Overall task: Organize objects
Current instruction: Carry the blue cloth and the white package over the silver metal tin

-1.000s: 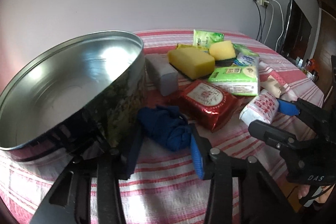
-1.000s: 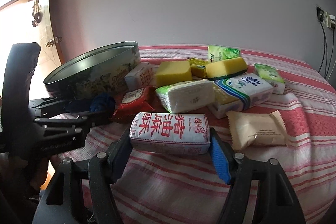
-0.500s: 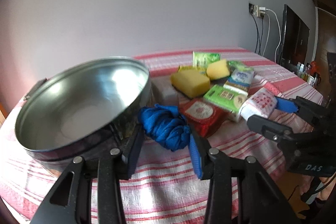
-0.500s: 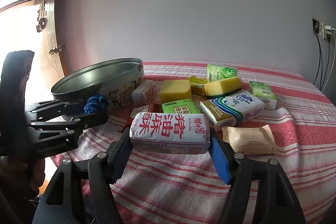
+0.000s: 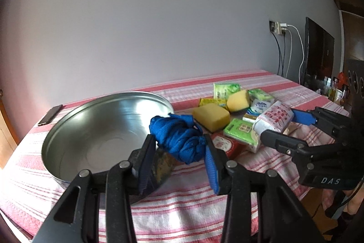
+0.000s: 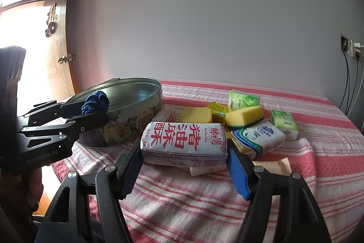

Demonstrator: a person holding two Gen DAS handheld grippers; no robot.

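My left gripper (image 5: 179, 149) is shut on a knotted blue cloth (image 5: 179, 138), lifted above the near rim of a round metal tin (image 5: 75, 126). In the right wrist view the same cloth (image 6: 95, 103) hangs at the tin (image 6: 134, 111)'s left edge. My right gripper (image 6: 184, 158) is shut on a white packet with red Chinese characters (image 6: 184, 142), held above the striped tablecloth (image 6: 329, 152). From the left wrist view that packet (image 5: 273, 117) shows at right, over the pile of goods.
On the cloth lie yellow sponges (image 5: 211, 116) (image 6: 244, 115), green tissue packs (image 5: 241, 130) (image 6: 284, 121), a blue-white tissue pack (image 6: 261, 136), a red packet (image 5: 227, 145) and a beige sachet (image 6: 273, 163). A dark phone (image 5: 50, 115) lies at the table's far left. Cables hang on the right wall.
Both grippers have risen with their loads. The blue cloth came off the tablecloth and now hangs level with the tin's rim; the white packet is higher above the pile.
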